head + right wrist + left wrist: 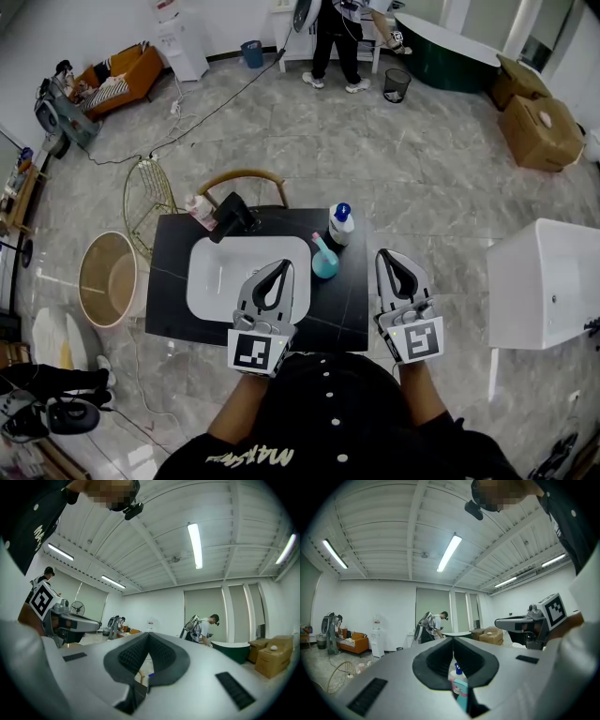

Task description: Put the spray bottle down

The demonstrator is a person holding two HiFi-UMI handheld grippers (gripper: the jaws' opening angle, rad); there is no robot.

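Observation:
The teal spray bottle [324,259] with a pink head stands upright on the black table [173,281], just right of the white basin [216,281]. Nothing grips it. My left gripper [283,265] hovers level over the basin's right part, jaws shut and empty, its tip just left of the bottle. In the left gripper view the spray bottle [460,687] shows low through the gap behind the closed tips of the left gripper [453,640]. My right gripper [383,254] is level past the table's right edge, shut and empty. In its own view the right gripper [149,633] holds nothing.
A white bottle with a blue cap [339,225] stands behind the spray bottle. A pink bottle [199,210] and a black faucet [231,217] sit at the basin's back. A wooden chair [242,178], a beige bin [105,277] and a white cabinet [544,281] surround the table.

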